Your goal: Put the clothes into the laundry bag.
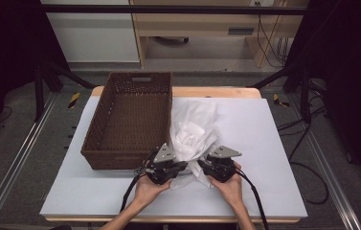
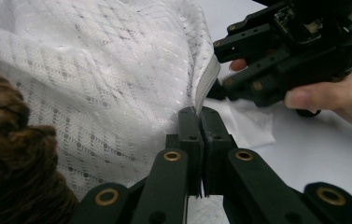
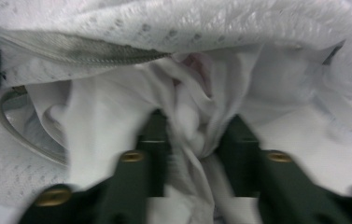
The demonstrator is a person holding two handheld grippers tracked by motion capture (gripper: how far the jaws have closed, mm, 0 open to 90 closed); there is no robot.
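Observation:
A white mesh bag (image 1: 193,128) with a grey zipper (image 3: 85,52) lies crumpled on the table beside the wicker basket (image 1: 130,115). My left gripper (image 1: 174,168) is shut on the bag's zippered edge (image 2: 206,86), which stands up from between the closed fingertips (image 2: 190,122). White cloth (image 3: 94,121) spills from the bag's open mouth. My right gripper (image 3: 197,128) faces that mouth, and a bunched fold of the cloth fills the narrow gap between its jaws, pressed by both. In the high view my right gripper (image 1: 203,168) sits close to the left one, at the bag's near end.
The brown wicker basket (image 2: 10,154), with nothing inside, stands left of the bag and close to my left gripper. A white mat (image 1: 264,143) covers the table, with bare room to the right and along the near edge.

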